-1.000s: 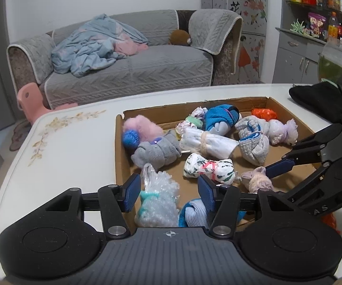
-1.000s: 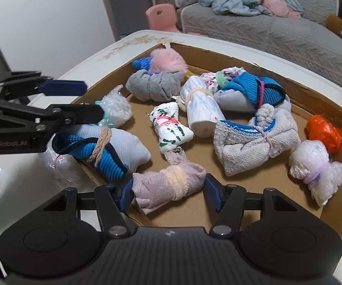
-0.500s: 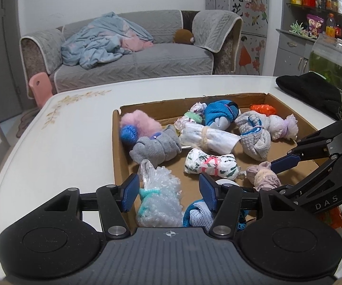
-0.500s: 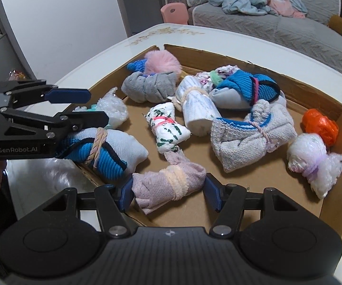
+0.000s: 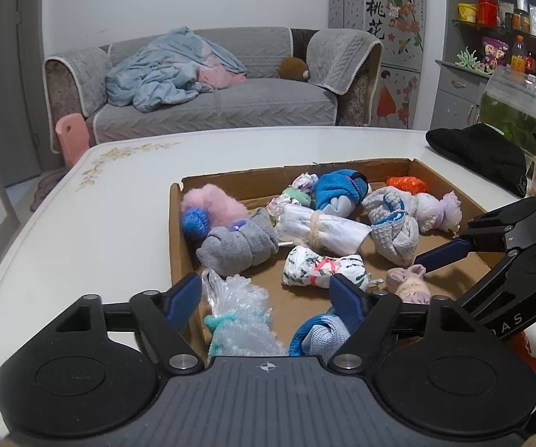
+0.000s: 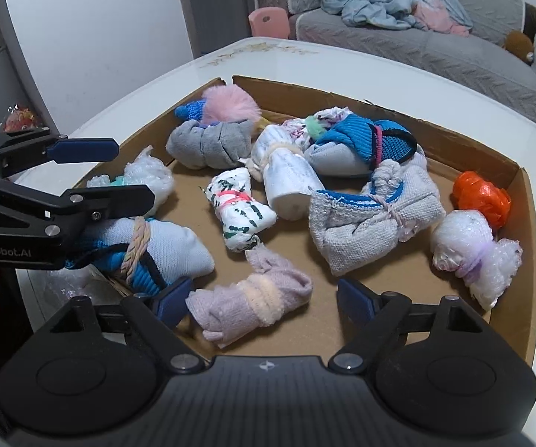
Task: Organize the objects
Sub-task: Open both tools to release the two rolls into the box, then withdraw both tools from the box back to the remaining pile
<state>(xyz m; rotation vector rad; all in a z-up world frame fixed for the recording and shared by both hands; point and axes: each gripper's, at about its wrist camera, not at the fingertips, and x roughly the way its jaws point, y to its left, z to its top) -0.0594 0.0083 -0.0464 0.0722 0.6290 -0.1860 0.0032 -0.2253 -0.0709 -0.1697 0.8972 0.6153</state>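
White glossy table (image 5: pixel 119 201), rounded edge, faint floral print at its far corner. Behind it a grey quilted sofa (image 5: pixel 212 100) with a crumpled light-blue blanket (image 5: pixel 171 70), and a pink chair back (image 5: pixel 70 138) between sofa and table. A black cloth (image 5: pixel 480 152) lies on the table right of the box.

Your task items all sit in one shallow cardboard box (image 6: pixel 521 260) on the table. Count: eleven bundles.
- Three bubble-wrap bundles: one teal-tied (image 5: pixel 238 320) at the box's near-left corner, one purple-tied (image 6: pixel 469 253) near the right wall, and a third I can only partly see outside the box's left wall.
- One orange crinkled plastic ball (image 6: pixel 480 193) in the far-right corner.
- Seven tied cloth or sock rolls: fluffy pink with blue knit tip (image 6: pixel 227 102), grey fleece (image 6: pixel 208 145), white ribbed (image 6: pixel 286 171), white leaf-print (image 6: pixel 242 212), blue knit over grey (image 6: pixel 357 145), grey waffle-knit with blue trim (image 6: pixel 372 219), blue-and-pale with rope tie (image 6: pixel 149 249).
- One lilac knit roll (image 6: pixel 253 298), peach band.

Your left gripper (image 5: pixel 264 294) hangs over the box's near-left corner, fingers spread, the teal-tied bundle between them, no contact visible. Your right gripper (image 6: pixel 264 301) is spread around the lilac roll at the box's near wall, not clamped.
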